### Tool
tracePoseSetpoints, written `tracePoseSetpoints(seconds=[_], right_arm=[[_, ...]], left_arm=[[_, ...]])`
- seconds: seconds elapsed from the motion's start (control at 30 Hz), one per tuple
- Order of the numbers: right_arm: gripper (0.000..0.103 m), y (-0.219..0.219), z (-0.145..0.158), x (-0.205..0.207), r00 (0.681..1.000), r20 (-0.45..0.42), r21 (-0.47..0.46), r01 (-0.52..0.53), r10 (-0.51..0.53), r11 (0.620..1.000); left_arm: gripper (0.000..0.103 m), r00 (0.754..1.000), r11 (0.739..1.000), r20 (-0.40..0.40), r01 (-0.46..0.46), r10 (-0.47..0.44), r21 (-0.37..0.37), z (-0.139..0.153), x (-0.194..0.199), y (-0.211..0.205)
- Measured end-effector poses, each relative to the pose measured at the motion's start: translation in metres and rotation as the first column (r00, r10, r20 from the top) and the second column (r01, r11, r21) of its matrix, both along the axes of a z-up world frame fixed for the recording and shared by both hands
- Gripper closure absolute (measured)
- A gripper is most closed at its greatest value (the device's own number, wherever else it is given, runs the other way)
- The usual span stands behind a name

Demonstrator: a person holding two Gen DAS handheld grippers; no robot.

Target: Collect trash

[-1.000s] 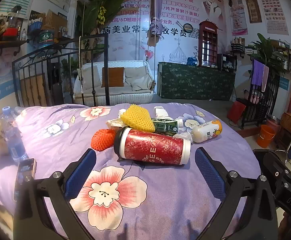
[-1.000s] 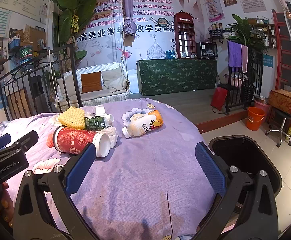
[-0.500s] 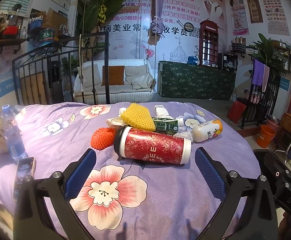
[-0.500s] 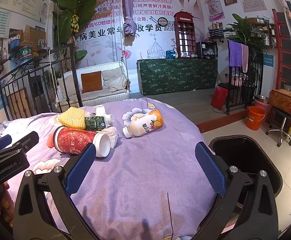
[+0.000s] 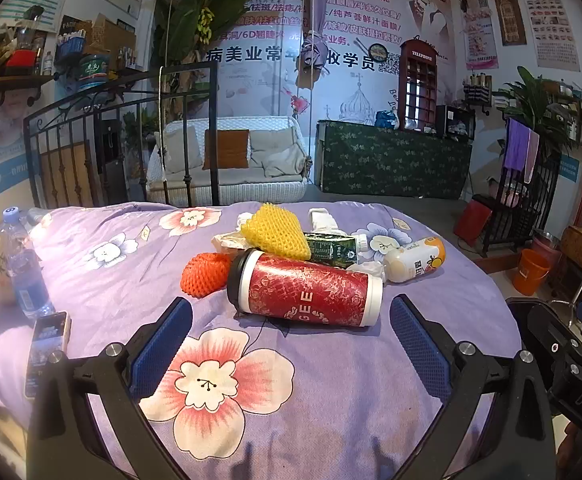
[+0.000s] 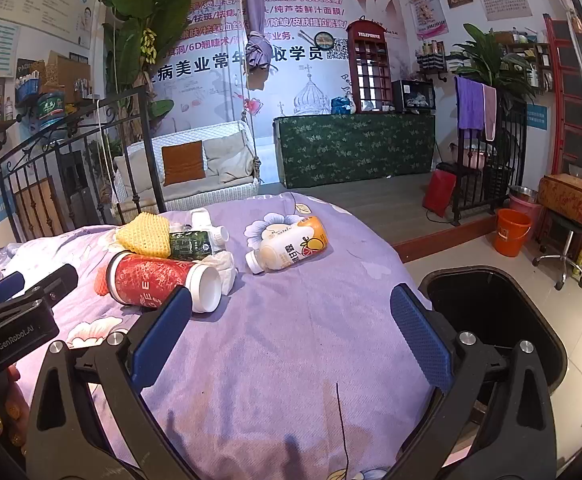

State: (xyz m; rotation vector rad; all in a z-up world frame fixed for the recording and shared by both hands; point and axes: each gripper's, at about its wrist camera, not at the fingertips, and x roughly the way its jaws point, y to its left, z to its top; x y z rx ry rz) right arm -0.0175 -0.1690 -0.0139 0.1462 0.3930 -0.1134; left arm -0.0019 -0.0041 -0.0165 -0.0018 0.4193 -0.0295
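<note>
Left gripper (image 5: 291, 340) hovers low over the near part of the worktop (image 5: 351, 400), which is covered by a purple floral cloth; jaws spread wide, nothing between them. Right gripper (image 6: 291, 334) likewise hovers over the cloth near the right edge, jaws wide apart and empty.

Trash lies in a cluster around the middle of the worktop:
- red paper cup (image 5: 305, 290) on its side, black lid toward the left edge, white base toward the right; it sits just beyond the left gripper's blue pads (image 5: 161, 346)
- orange foam net (image 5: 203, 274) touching the cup's lid end
- yellow foam net (image 5: 277, 232) behind the cup, resting partly on a green carton (image 5: 331, 250)
- crumpled white tissue (image 6: 225, 266) beside the cup's base
- white and orange drink bottle (image 6: 291, 244) on its side, apart from the cluster, toward the right edge, cap pointing to the near side
- a further white item behind the carton; cannot tell what it is

At the left edge: a water bottle (image 5: 21, 264) standing upright and a phone (image 5: 47, 346) lying flat near it.

Black bin (image 6: 495, 320) stands on the floor just beside the right edge of the worktop, open at the top, interior dark; contents cannot be made out.

In the right wrist view, part of a hand (image 6: 5, 412) shows under the left gripper's body
</note>
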Motion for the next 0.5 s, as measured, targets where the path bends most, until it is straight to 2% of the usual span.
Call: tracePoseSetpoints(seconds=[0.5], right_arm=[[0.005,0.0008,-0.0046,0.0031,1.000,-0.011,0.000,0.003,-0.003,1.000]], left_arm=[[0.006,1.000,1.000,-0.020,-0.001,0.001,-0.009,-0.0053,0.0019,-0.0013]])
